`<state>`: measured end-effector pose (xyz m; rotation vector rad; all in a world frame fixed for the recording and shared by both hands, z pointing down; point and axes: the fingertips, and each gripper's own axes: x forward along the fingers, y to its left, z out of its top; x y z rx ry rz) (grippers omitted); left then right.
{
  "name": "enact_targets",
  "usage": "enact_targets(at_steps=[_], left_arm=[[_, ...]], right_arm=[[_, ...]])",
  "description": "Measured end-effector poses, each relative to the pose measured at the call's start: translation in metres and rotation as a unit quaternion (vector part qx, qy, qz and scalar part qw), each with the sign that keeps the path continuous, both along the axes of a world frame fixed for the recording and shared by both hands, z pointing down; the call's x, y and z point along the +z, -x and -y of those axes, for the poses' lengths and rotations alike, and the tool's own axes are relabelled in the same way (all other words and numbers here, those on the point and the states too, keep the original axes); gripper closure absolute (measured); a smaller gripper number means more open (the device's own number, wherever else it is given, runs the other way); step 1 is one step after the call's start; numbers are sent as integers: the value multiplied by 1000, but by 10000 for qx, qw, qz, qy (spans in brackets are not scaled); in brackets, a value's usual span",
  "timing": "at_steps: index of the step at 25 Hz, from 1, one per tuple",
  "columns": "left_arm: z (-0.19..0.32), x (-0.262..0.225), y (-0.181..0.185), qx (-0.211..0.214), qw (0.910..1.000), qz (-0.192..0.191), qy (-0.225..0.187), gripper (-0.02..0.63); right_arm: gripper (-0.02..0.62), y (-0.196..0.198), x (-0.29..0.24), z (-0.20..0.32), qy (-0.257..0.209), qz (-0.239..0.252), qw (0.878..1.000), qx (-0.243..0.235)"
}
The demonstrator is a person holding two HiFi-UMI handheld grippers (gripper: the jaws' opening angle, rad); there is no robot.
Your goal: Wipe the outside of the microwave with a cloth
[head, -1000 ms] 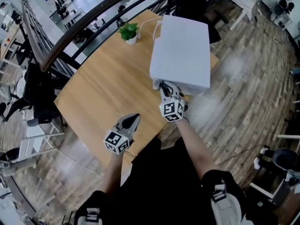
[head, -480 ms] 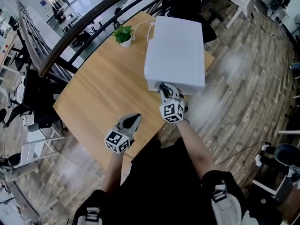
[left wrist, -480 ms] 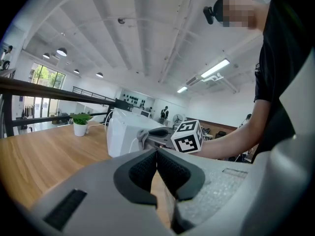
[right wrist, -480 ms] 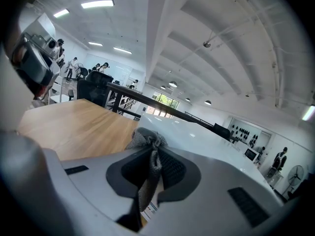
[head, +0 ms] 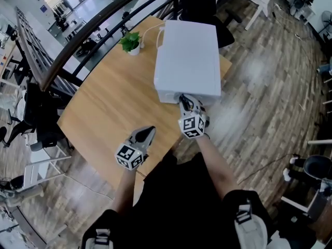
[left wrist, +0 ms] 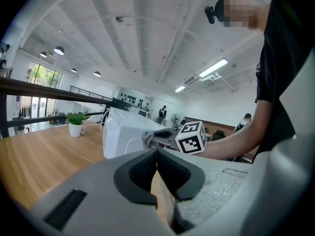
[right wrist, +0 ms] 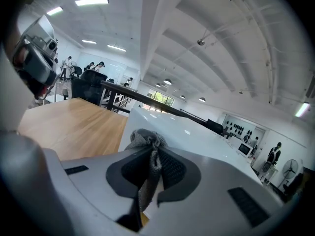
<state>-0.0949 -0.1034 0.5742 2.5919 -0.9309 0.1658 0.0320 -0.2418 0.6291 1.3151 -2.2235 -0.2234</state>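
Right tongs (right wrist: 152,159): clenched on a grey cloth (right wrist: 146,140). Only a small wad pokes out past the tips; the rest hangs down between the jaws.

The wad is against the near face of the white microwave (head: 187,56), by its lower edge, at about 6 o'clock on the box in the head view.

Left tongs (left wrist: 156,163): pressed together with nothing in them, near the front edge of the desk (head: 114,102), at roughly 7 o'clock from the microwave and well apart from it. They aren't bracing anything.

Risks as I see them:
- Little cloth past the tips. Lean in hard or tilt, and bare jaw plastic rubs the casing instead of fabric.
- Narrow pinch. Drag friction along the panel could pull the cloth out mid-stroke.
- The microwave sits at the 3 o'clock side of the desk, close to that edge. With no second hand steadying it, a firm push toward 12 or 3 o'clock could slide it.
- A white cable (head: 150,32) leaves the box at about 11 o'clock, and a small potted plant (head: 129,41) stands just beside that. A sliding box could tug the cable or knock the plant.
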Motion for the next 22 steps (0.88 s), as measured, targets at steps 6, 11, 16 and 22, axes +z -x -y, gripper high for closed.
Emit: enact_targets(at_steps=[6,11,16,22], left_arm=[[2,-3,-15,142,9999,-6,-8,603],[3,-2,-24,225,9997,-12,1,603],[3,-3,-34,315,9995,-36,-10,603],[0,-2,-43,447,9990,-73,0,603]], right_arm=[[563,-28,-1,-4,-10,-53,9998,194],[563,-58,0,-8,-36,-72,9991,419],[561,-88,0,-13,3,-108,9978,650],[561,-123,-4,-19,-12,-159,9954,950]])
